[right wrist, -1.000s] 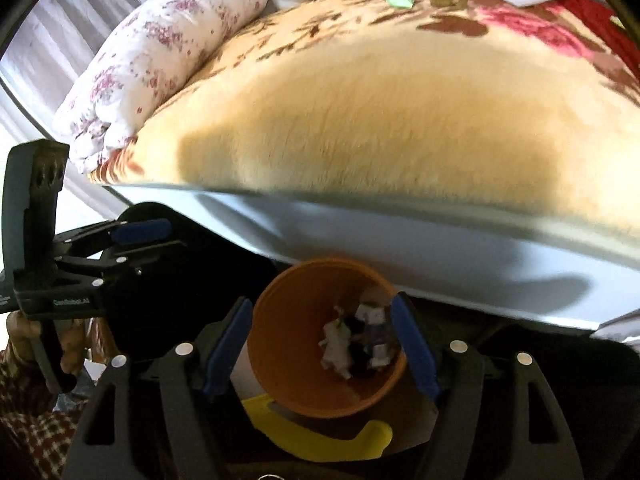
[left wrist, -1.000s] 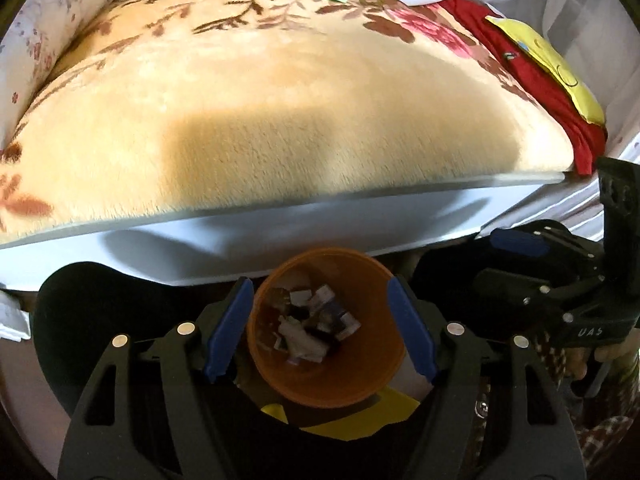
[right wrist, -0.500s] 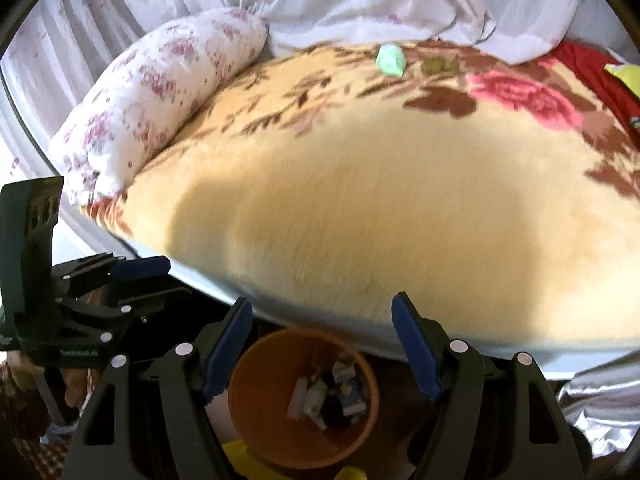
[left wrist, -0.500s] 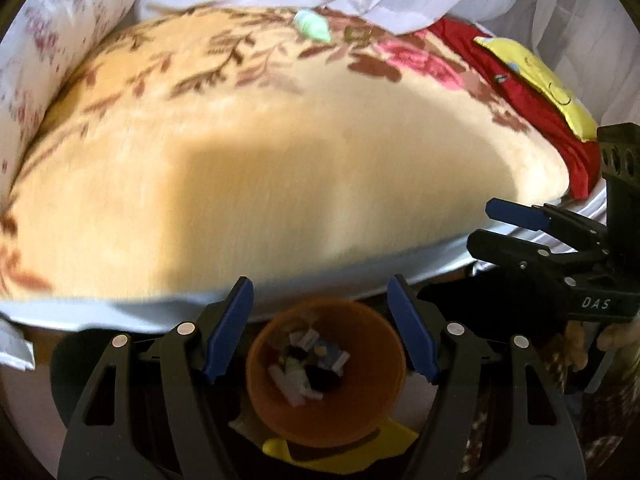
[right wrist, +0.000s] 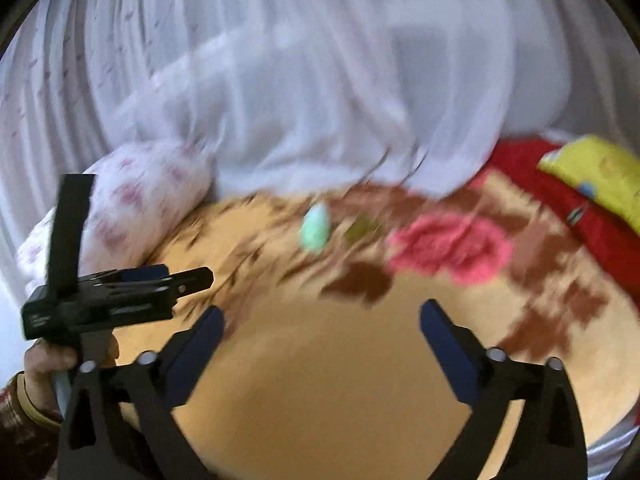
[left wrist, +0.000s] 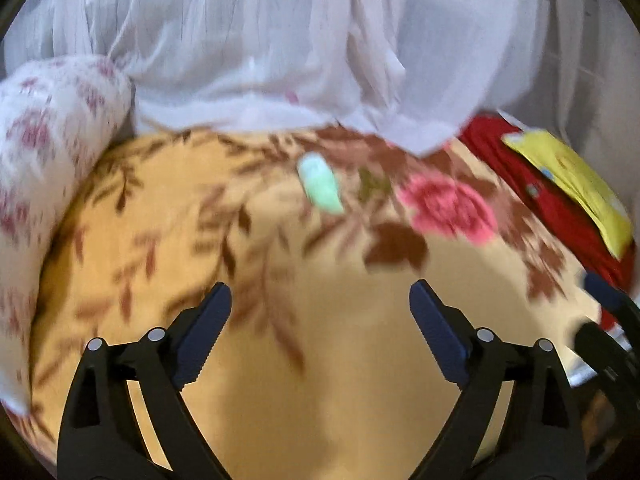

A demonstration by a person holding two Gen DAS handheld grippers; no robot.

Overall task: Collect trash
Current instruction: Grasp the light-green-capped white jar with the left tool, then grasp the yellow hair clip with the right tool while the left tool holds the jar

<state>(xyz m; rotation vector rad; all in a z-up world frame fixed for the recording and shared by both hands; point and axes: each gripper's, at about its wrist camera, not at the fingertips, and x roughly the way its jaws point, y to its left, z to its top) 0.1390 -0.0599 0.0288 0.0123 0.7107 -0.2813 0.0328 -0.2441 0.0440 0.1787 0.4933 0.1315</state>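
Note:
A pale green crumpled scrap (left wrist: pixel 321 187) lies on the yellow floral blanket (left wrist: pixel 304 360) at the far middle of the bed; it also shows in the right wrist view (right wrist: pixel 315 229). A small olive-green scrap (left wrist: pixel 372 184) lies just to its right, also seen from the right wrist (right wrist: pixel 362 230). My left gripper (left wrist: pixel 320 308) is open and empty above the blanket, well short of the scraps. My right gripper (right wrist: pixel 322 326) is open and empty too. The left gripper also shows at the left of the right wrist view (right wrist: pixel 120 292). The frames are blurred.
A floral white bolster (left wrist: pixel 48 152) lies along the bed's left side. A white curtain (left wrist: pixel 320 40) drapes onto the far edge. A red cloth (left wrist: pixel 548 192) with a yellow cloth (left wrist: pixel 576 184) on it lies at the right.
Both grippers have risen and tilted up from the orange bin on the floor to over the bed. The bin has left both views. The green scrap looks nearer.

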